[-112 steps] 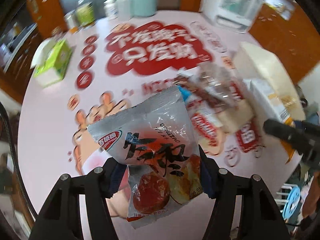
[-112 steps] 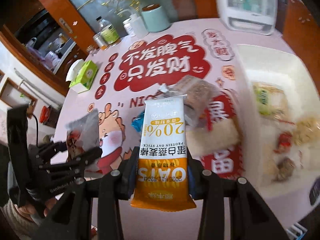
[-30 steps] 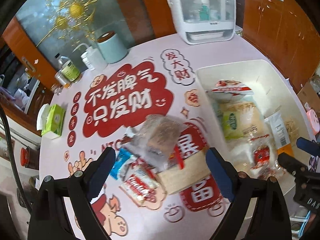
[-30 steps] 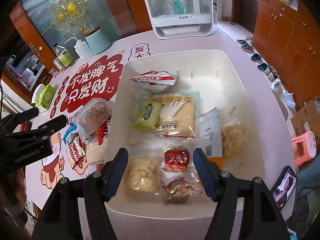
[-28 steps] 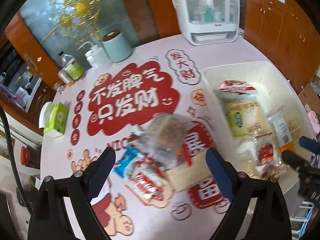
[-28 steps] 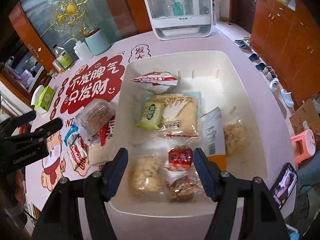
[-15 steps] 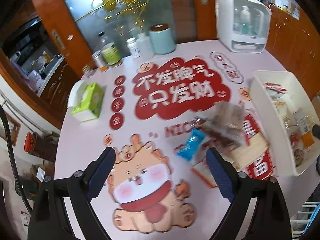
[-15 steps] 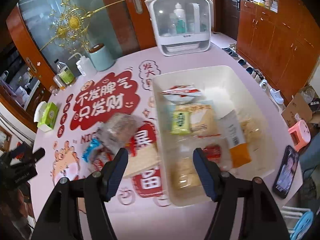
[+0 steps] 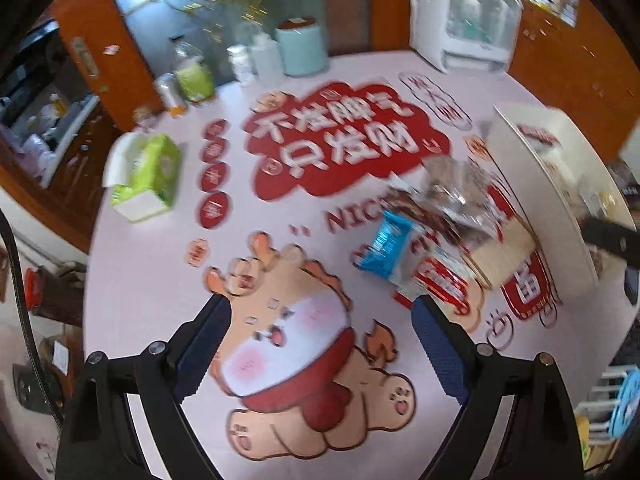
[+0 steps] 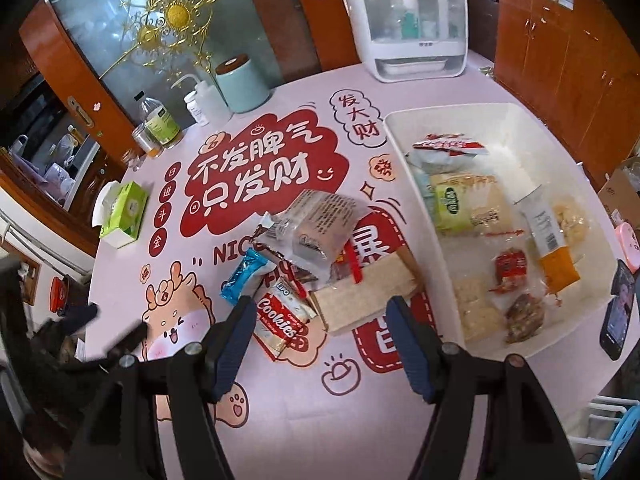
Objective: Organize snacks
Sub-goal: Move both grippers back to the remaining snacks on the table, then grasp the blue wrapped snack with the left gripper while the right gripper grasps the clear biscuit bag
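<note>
Lying beyond right gripper [image 10: 320, 322]: cookies packet [image 10: 286, 320]

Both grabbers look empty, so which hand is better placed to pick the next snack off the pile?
Probably the right gripper: its open fingers frame the cookies packet at the pile's near edge. The left gripper, also open, hangs over the cartoon print, with the blue packet off to its right.

Lying beside one white bin [image 10: 520, 350], five loose snack packets: one blue packet [image 10: 244, 276], one Cookies pack [image 10: 282, 320], one clear bag [image 10: 316, 226], one red-ribboned packet [image 10: 346, 266], one tan box [image 10: 366, 294]. Sitting inside, roughly eight more, overlapping.
</note>
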{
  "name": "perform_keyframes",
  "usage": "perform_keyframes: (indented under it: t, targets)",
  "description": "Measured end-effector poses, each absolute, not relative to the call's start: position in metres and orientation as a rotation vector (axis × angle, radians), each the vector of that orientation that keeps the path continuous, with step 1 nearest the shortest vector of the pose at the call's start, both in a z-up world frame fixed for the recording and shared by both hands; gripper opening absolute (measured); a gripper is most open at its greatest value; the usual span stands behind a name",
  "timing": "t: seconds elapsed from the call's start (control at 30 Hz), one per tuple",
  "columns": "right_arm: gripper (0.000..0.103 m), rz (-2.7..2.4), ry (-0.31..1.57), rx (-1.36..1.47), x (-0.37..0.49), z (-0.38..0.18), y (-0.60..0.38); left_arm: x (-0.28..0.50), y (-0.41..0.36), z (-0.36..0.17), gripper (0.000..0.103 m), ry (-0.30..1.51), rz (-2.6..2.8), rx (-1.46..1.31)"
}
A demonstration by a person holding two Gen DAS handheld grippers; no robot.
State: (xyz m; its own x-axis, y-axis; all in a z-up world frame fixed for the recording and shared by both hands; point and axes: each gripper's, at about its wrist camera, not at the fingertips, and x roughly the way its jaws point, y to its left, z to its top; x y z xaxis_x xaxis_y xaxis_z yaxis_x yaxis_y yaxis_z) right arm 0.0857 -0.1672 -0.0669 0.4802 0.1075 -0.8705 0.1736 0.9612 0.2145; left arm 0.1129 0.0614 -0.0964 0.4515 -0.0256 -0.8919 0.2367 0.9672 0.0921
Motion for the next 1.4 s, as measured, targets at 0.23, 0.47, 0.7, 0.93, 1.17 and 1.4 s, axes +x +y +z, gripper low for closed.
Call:
perform_keyframes:
  t: [0.23, 0.47, 0.7, 0.93, 1.17, 1.4]
  targets:
    - [0.068, -0.012, 1.11, 0.281, 0.127, -0.087, -0.167, 0.151, 0.036, -0.137, 0.091, 1.14, -0.155, 0.28]
    - [0.068, -0.009, 1.196, 0.327, 0.195, -0.128, -0.171, 0.205, 0.019, -0.178, 0.091, 1.21, -0.147, 0.237]
    - [0.082, -0.057, 1.29, 0.466, 0.235, -0.178, -0.189, 0.222, 0.008, -0.213, 0.091, 1.27, -0.123, 0.182]
    - [0.086, -0.042, 1.328, 0.414, 0.254, -0.196, -0.172, 0.231, 0.009, -0.217, 0.091, 1.273, -0.117, 0.143]
    - [0.088, -0.063, 1.35, 0.319, 0.267, -0.203, -0.162, 0.236, 0.014, -0.221, 0.091, 1.317, -0.115, 0.053]
    - [0.084, -0.025, 1.377, 0.293, 0.268, -0.207, -0.168, 0.24, 0.011, -0.233, 0.089, 1.35, -0.108, 0.035]
